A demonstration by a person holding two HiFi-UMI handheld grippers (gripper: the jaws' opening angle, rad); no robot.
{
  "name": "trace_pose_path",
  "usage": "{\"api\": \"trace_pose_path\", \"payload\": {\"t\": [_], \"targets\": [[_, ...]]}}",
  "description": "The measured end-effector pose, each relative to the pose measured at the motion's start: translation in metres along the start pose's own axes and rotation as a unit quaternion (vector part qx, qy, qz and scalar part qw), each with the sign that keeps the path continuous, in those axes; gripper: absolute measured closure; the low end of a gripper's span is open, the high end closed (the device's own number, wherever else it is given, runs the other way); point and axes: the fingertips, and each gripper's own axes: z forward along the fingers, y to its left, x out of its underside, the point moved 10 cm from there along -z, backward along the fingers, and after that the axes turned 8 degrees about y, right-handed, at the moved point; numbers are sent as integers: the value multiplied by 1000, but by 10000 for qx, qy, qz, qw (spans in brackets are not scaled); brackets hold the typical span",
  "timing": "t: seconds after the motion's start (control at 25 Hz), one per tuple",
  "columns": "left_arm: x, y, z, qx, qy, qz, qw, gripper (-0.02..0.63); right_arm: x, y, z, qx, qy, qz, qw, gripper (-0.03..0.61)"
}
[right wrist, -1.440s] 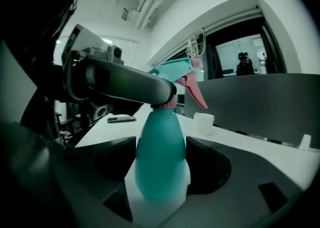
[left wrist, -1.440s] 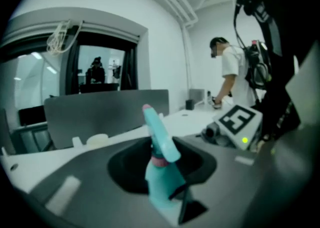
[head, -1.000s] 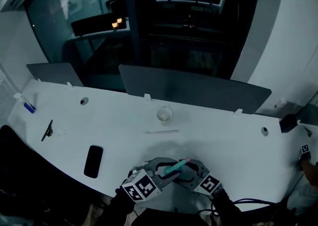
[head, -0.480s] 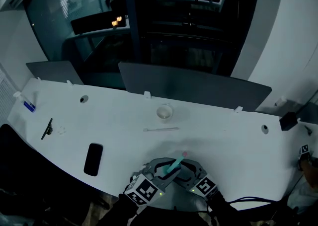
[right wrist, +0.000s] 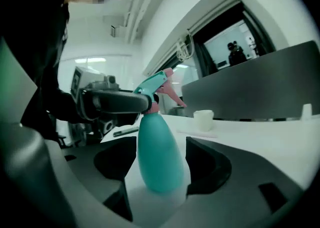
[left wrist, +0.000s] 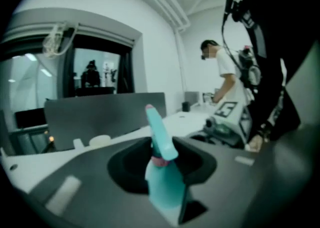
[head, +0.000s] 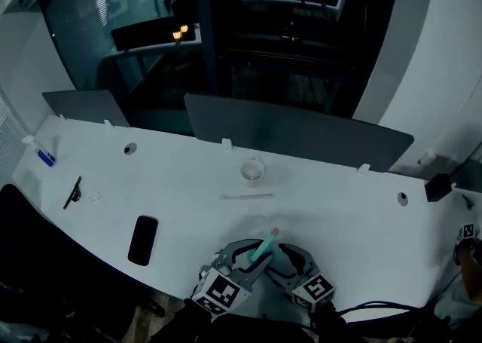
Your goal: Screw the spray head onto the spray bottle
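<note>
Head view: both tools are seen low at the near edge of the white desk (head: 339, 213), brought close together around the teal spray bottle (head: 260, 258), with the spray head (head: 265, 243) sticking up between them. A dark phone (head: 142, 240), a small white cup (head: 251, 171) and a thin pale stick (head: 247, 196) are left lying farther off on the desk, well apart from the work.

In the left gripper view, the left hand-held gripper (left wrist: 162, 159) is shown pinching the spray head, its jaws drawn narrow on the teal piece just at the pink collar. In the right gripper view, the right hand-held gripper (right wrist: 160, 157) is shown spread wide around the bottle's rounded body, with the pads apparently laid against both sides, so the bottle is judged to be held steady. The bottle is kept upright there, and the other tool's jaw can be seen clamped across the neck above.

The head is already seated on the bottle's neck, in line with the body, so the joining is judged to be done. The turning appears to be under way. How far the thread has been run down cannot be told, as the collar is partly hidden by the jaw. Final tightening and release are taken to be left.
</note>
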Motion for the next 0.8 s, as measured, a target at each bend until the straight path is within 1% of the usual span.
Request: {"api": "trace_pose_path", "payload": {"t": [0.04,0.08,0.12,0.2,0.24,0.28,0.32,0.36,0.44,0.48,0.52,0.56,0.6,0.64,0.68,0.72,0.76,0.8], "targets": [[0,-3,1,-397,-28,-214,9990,484,0,7,2,412,10,52,9991,268],[-1,-6,3,-726,-34,-359,9967,483,-1,14,6,728,102,19,9973,268],[-3,-11,6,-987,-22,-432,9942,484,-2,21,12,941,227,-49,9953,268],[-5,-21,11,-1350,10,-457,9898,485,-1,30,22,1169,388,-164,9922,268],[-5,-22,12,-1416,9,-471,9888,485,0,30,24,1201,386,-197,9918,268],[-4,-21,12,-1355,-1,-496,9895,485,1,27,25,1126,354,-228,9927,268],[-2,-18,10,-1155,-17,-503,9920,485,4,23,25,938,320,-295,9946,268],[0,-13,8,-848,-34,-449,9954,485,8,17,24,656,304,-420,9965,268],[3,-2,3,-83,-14,-81,9999,485,12,4,23,-93,329,-788,9963,269],[3,3,0,329,24,155,9993,485,10,-1,23,-529,359,-987,9931,270],[4,7,-2,737,65,353,9966,485,5,-4,24,-989,424,-1177,9872,269],[4,11,-5,1114,95,497,9925,485,0,-8,26,-1445,538,-1356,9787,268],[4,14,-6,1429,111,581,9880,485,-2,-12,29,-1867,703,-1500,9683,270],[4,16,-7,1650,112,600,9844,485,-3,-16,33,-2218,890,-1568,9583,270],[5,18,-8,1750,98,570,9829,485,-4,-19,37,-2457,1055,-1542,9512,268],[5,19,-8,1725,66,517,9836,485,-5,-20,40,-2557,1167,-1429,9490,268],[6,18,-8,1597,12,451,9861,485,-6,-20,39,-2507,1204,-1248,9524,267],[7,16,-8,1398,-60,373,9895,485,-7,-19,35,-2304,1137,-1015,9611,267]]}}
